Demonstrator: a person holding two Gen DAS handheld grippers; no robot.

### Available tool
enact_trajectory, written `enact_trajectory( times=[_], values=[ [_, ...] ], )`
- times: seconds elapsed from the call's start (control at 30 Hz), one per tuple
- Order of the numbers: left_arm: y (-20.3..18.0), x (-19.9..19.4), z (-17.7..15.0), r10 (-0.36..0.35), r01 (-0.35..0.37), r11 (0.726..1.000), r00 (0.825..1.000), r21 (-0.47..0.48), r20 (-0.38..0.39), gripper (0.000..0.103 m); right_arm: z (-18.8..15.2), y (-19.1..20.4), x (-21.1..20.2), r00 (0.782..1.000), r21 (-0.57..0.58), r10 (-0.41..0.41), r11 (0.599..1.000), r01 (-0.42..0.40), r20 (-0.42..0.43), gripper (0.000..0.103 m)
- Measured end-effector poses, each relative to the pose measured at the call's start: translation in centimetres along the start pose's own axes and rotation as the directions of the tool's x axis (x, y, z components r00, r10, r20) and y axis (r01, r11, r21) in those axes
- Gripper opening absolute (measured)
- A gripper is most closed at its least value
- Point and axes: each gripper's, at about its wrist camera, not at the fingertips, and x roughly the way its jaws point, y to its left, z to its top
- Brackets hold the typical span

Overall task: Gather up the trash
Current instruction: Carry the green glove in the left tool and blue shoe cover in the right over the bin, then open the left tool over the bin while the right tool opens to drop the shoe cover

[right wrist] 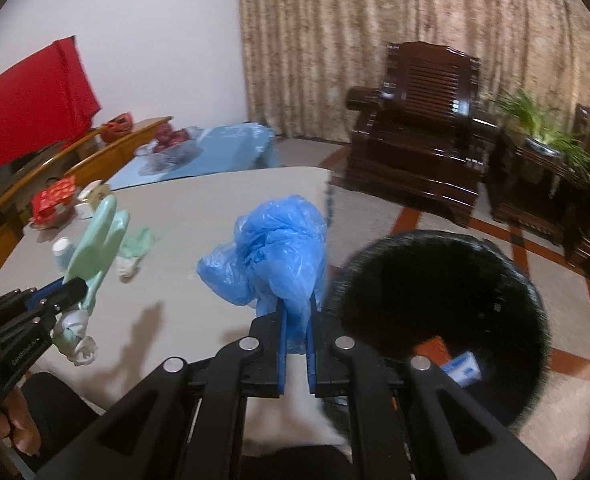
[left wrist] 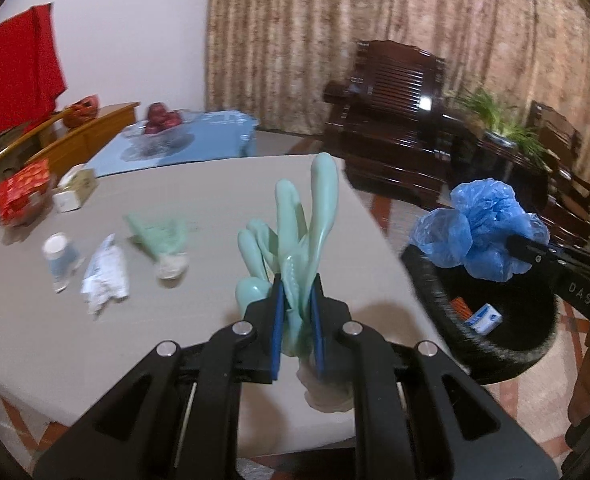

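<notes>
the left tool [left wrist: 297,300] is clamped on a pale green rubber glove [left wrist: 295,232], its limp fingers standing up above the worktop [left wrist: 199,184]. the right tool [right wrist: 297,320] is clamped on a crumpled blue plastic bag [right wrist: 271,248], thin, crinkly and puffed out; in the left view it hangs at the near rim of the round black bin [left wrist: 491,360] standing on the floor to the right of the worktop.

risks, as i judge them: the bag is light and filmy, so it could cling to the pads or drift and drape over the rim instead of dropping in. the glove is smooth and floppy, held only by a narrow fold, so a quick swing toward the bin might let it slip out onto the floor.

on the far left of the worktop lie a second green glove [left wrist: 157,232], a crushed white wrapper [left wrist: 105,276] and a tipped paper cup [left wrist: 59,258], all soft or easily squashed. a small box [left wrist: 485,317] already sits in the bin.
</notes>
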Motion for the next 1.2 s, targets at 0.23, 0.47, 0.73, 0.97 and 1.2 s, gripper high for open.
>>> enact_trajectory(
  times=[0.23,0.47,0.73,0.97,1.2],
  values=[
    [-6.7,1.8,0.3,-0.086,0.088,0.994,0.996,0.067,-0.023,0.011,-0.5,-5.7,-1.3,0.997,0.058,-0.074,0.996,0.074,0.007,0.008],
    [-11.7,3.8,0.5,-0.099,0.103,0.992,0.994,0.078,-0.049,0.011,-0.8,-9.8,-1.5,0.993,0.085,-0.117,0.99,0.117,0.001,0.008],
    [-16.7,6.6,0.4,-0.103,0.111,0.991,0.988,0.071,-0.116,0.011,-1.6,-14.0,0.2,0.988,0.089,-0.144,0.985,0.149,-0.061,0.008],
    [-20.3,9.5,0.3,-0.107,0.122,0.99,0.975,0.069,-0.195,0.011,-2.9,-17.6,2.7,0.978,0.106,-0.163,0.978,0.177,-0.134,0.008],
    [-22.5,12.9,-0.6,-0.146,0.171,0.983,0.946,0.062,-0.288,0.021,-4.3,-20.3,5.6,0.951,0.112,-0.173,0.972,0.207,-0.258,0.013]
  ],
)
